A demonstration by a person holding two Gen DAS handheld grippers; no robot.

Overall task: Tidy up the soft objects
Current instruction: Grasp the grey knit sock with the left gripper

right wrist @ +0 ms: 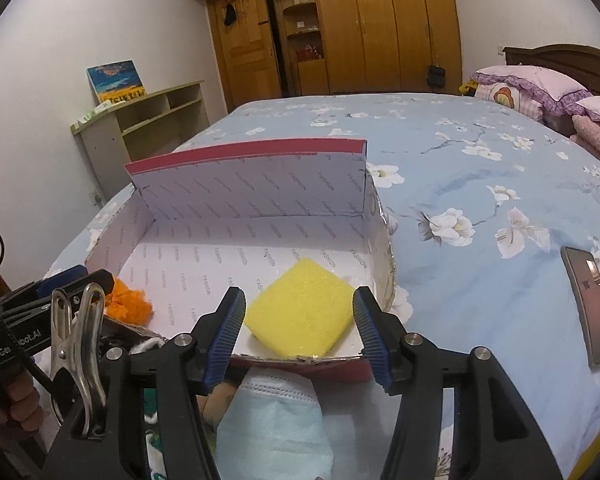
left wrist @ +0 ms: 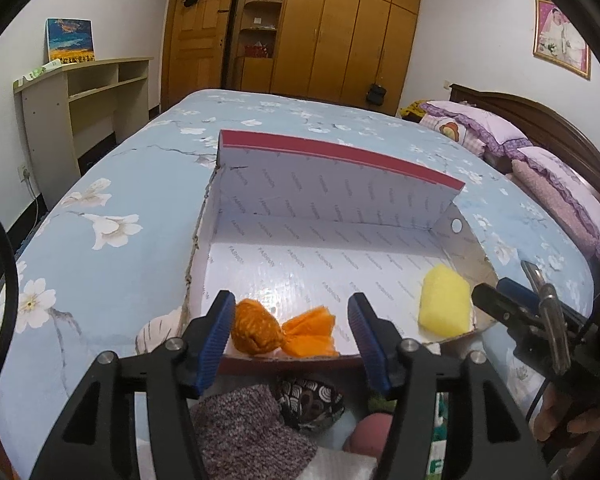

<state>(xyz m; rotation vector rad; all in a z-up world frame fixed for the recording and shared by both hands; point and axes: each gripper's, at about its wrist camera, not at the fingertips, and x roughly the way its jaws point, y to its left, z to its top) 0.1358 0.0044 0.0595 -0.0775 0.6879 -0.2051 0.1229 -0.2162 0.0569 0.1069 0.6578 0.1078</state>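
Grey knit cloth (left wrist: 252,432) shows only in left view.

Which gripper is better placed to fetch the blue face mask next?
Probably the right gripper. The face mask lies directly under its open jaws, just in front of the box. The left gripper hangs over the orange cloth and socks, farther over.

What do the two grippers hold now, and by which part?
Nothing. The left gripper is open around the orange cloth bundle; the right gripper is open around the yellow sponge block.
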